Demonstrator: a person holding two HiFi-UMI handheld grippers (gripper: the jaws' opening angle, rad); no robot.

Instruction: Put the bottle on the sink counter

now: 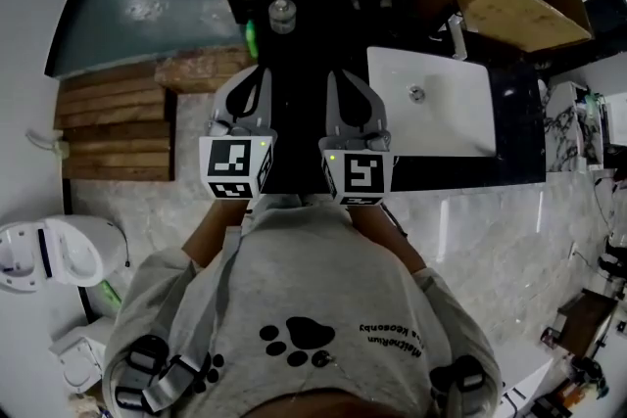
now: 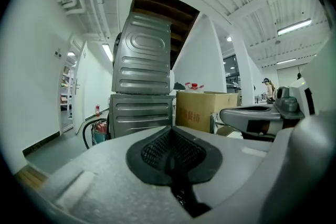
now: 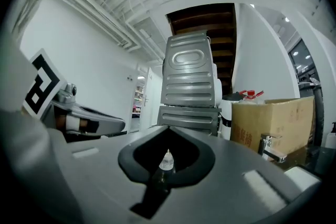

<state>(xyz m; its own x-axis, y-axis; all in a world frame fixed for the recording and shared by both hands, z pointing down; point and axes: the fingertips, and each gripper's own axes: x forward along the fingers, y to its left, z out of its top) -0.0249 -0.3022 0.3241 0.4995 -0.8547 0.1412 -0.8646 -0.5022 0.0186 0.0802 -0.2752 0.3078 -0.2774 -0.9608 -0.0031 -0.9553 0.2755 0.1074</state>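
Observation:
A clear bottle (image 1: 282, 16) with a silver cap and a green label stands upright on the dark sink counter (image 1: 460, 173), left of the white basin (image 1: 446, 117). Both grippers hang side by side near my chest, well short of the bottle. My left gripper (image 1: 261, 73) is shut with its mesh pads (image 2: 157, 152) meeting and nothing between them. The jaws of my right gripper (image 1: 338, 75) stand together except for a thin slit and hold nothing. Through that slit the right gripper view shows the distant bottle (image 3: 167, 162).
A faucet (image 1: 457, 34) rises behind the basin, with a cardboard box (image 1: 509, 5) beyond it. Stacked grey washing machines (image 2: 142, 86) stand ahead. Wooden pallets (image 1: 118, 127) lie on the floor at left, and a white toilet (image 1: 54, 250) sits lower left.

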